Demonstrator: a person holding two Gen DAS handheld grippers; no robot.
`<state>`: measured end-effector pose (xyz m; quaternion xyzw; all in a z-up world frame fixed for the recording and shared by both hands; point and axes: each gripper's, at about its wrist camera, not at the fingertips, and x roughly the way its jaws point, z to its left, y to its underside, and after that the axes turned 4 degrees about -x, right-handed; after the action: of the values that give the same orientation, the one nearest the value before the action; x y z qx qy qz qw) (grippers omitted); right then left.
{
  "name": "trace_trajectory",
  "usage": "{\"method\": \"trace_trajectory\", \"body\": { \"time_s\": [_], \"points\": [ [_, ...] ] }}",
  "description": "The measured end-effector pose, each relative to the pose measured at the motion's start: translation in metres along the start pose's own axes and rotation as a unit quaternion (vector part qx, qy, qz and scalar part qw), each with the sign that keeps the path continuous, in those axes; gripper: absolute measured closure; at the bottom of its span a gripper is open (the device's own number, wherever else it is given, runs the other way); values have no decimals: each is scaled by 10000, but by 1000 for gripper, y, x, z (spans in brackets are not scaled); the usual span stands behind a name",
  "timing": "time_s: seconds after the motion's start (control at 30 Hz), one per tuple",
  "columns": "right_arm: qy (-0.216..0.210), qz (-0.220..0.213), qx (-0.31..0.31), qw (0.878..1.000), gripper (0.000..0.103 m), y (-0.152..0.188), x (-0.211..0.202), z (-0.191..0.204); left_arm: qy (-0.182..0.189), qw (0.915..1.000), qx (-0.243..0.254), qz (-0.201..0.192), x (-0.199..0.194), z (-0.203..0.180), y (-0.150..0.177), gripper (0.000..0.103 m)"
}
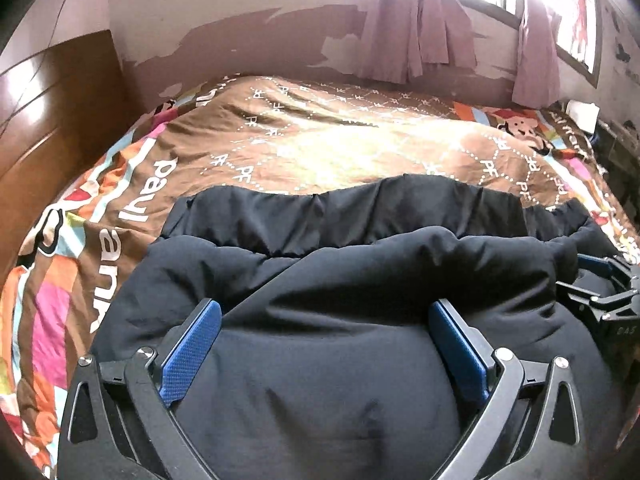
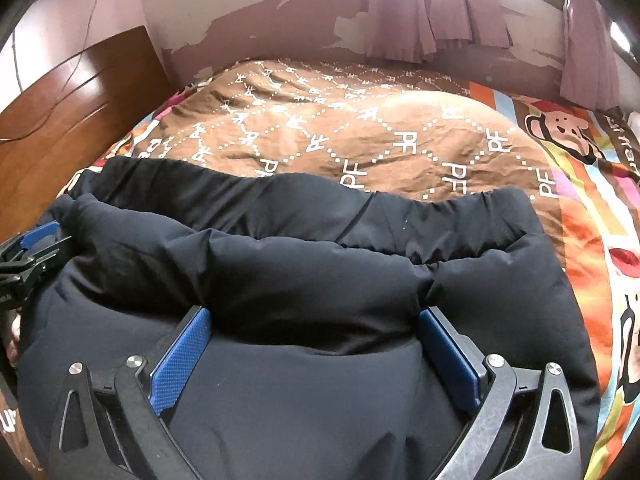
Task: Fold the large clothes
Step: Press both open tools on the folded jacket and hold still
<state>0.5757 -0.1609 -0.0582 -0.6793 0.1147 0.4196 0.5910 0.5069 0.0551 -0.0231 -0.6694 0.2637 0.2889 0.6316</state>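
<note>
A large black padded jacket [image 1: 320, 280] lies folded over on the bed, its near part doubled onto the far part; it also fills the right wrist view [image 2: 300, 280]. My left gripper [image 1: 325, 312] is open, its blue pads [image 1: 192, 352] spread wide over the jacket's left part with fabric bulging between them. My right gripper [image 2: 315, 320] is open too, blue pads [image 2: 182, 360] spread over the jacket's right part. Each gripper shows at the edge of the other's view: the right one [image 1: 600, 296], the left one [image 2: 28, 256].
The bed carries a brown patterned cover [image 1: 320, 136] with bright cartoon borders [image 2: 568, 136]. A wooden headboard [image 1: 52, 120] stands at the left. A wall with peeling paint and purple curtains [image 1: 416, 28] under a bright window is behind the bed.
</note>
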Motion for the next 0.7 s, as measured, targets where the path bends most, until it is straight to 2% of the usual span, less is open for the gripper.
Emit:
{"method": "trace_trajectory", "body": {
  "time_s": [0.23, 0.7],
  "points": [
    [-152, 100, 117, 9998, 0, 0, 9, -8, 157, 9997, -83, 189, 11, 7, 0, 1],
    [-313, 72, 192, 9993, 0, 4, 12, -12, 226, 9996, -130, 65, 10, 7, 6, 1]
  ]
}}
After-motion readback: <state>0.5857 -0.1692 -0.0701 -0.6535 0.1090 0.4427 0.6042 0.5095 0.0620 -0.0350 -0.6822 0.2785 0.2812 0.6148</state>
